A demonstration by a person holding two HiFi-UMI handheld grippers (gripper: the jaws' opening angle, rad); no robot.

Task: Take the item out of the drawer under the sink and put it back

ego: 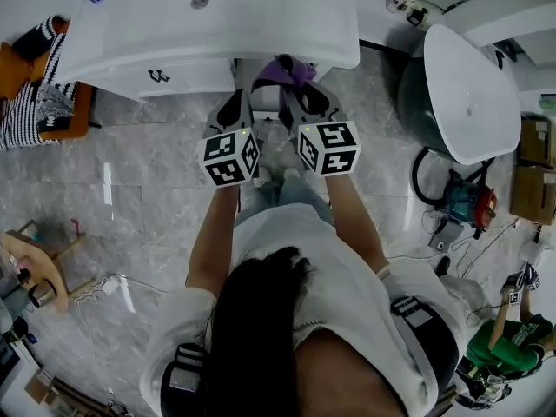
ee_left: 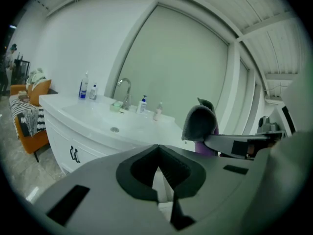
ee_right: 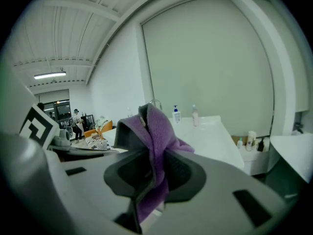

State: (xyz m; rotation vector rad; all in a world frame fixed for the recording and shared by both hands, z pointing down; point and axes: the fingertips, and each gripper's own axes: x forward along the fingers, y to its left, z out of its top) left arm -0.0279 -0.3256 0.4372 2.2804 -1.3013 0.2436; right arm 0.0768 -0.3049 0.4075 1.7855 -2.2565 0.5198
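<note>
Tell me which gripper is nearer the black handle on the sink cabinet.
Left. In the head view the left gripper sits just right of the black handle, not touching it. The right gripper, shut on the purple cloth, is farther right.

We see purple cloth (ee_right: 155, 131) as soft, matt fleece w/ grey backing. Sink top (ee_left: 93, 114) looks glossy white; floor tiles (ego: 148, 189) polished, marble-like.
</note>
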